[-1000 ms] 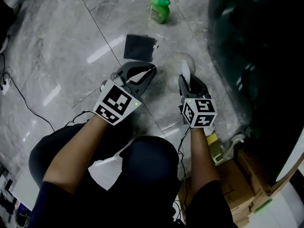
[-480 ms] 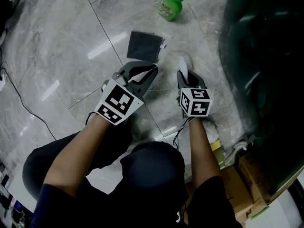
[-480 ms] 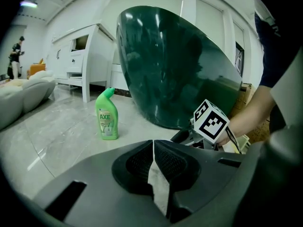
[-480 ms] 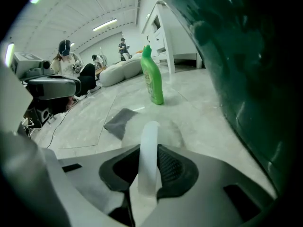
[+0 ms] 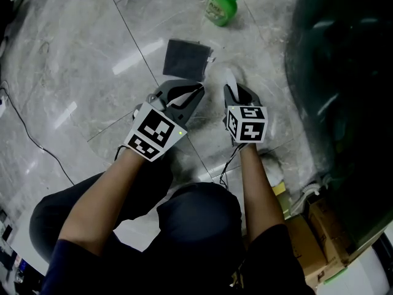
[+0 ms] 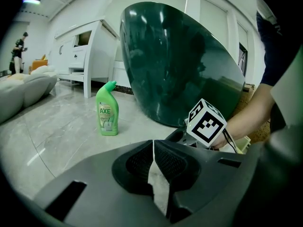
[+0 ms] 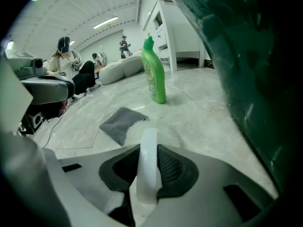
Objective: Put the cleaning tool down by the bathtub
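My right gripper (image 5: 236, 92) (image 7: 147, 148) is shut on the cleaning tool (image 5: 230, 78) (image 7: 147, 164), a flat white handle that sticks out ahead of the jaws, low over the marble floor. The dark green bathtub (image 5: 344, 72) (image 7: 255, 56) rises just to the tool's right. Beside it on the left, my left gripper (image 5: 195, 92) (image 6: 153, 143) has its jaws shut with nothing between them. The left gripper view shows the right gripper's marker cube (image 6: 207, 123) in front of the bathtub (image 6: 180, 65).
A green cleaner bottle (image 5: 221, 6) (image 6: 107, 110) (image 7: 154, 72) stands on the floor ahead. A dark grey cloth (image 5: 186, 58) (image 7: 120, 122) lies flat just beyond the grippers. Cardboard boxes (image 5: 313, 226) sit at the lower right; a cable (image 5: 37, 140) trails at the left.
Both grippers have sunk toward the floor. The right one with the white tool has also moved forward, closer to the cloth. Both grips are unchanged.
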### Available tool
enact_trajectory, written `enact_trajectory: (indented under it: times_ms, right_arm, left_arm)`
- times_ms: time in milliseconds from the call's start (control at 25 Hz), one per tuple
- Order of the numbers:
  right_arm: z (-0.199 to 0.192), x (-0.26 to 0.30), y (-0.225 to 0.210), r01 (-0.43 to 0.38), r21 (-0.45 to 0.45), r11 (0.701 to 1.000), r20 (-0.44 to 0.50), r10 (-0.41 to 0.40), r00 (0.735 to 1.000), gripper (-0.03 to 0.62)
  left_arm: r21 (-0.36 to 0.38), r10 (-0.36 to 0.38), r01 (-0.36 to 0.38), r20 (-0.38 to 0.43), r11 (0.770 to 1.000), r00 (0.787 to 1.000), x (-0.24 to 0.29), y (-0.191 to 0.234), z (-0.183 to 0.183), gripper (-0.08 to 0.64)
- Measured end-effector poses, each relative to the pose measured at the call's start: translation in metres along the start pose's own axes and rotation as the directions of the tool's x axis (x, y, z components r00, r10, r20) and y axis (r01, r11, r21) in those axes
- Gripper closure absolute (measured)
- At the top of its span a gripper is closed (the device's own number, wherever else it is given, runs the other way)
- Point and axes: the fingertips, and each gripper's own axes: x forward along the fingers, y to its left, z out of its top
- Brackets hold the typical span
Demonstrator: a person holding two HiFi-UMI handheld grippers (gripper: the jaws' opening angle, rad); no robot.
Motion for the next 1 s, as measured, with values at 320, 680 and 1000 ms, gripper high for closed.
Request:
enact_trajectory:
  times_ms: [320, 680, 1000]
  right_arm:
    - [0.001, 0.000, -0.001, 0.013, -0.001, 1.000, 0.022, -0.013, 1.000, 0.491]
    - [0.002, -0.002, 0.001, 0.014, -0.022, 1.000, 0.031, -0.014, 0.999, 0.443]
    - [0.008, -0.017, 0.006, -0.020, -0.018, 1.000, 0.081, 0.022, 0.996, 0.394]
  left_arm:
    - [0.002, -0.011, 0.011, -0.011, 1.000, 1.000, 0.005, -0.003, -0.003, 0.523]
    - [0.009, -0.023, 0.024, -0.016, 1.000, 1.000, 0.009, -0.011, -0.003, 0.523]
    - [0.033, -0.017, 0.018, -0.035, 0.999, 0.999, 0.008, -0.017, -0.001, 0.523]
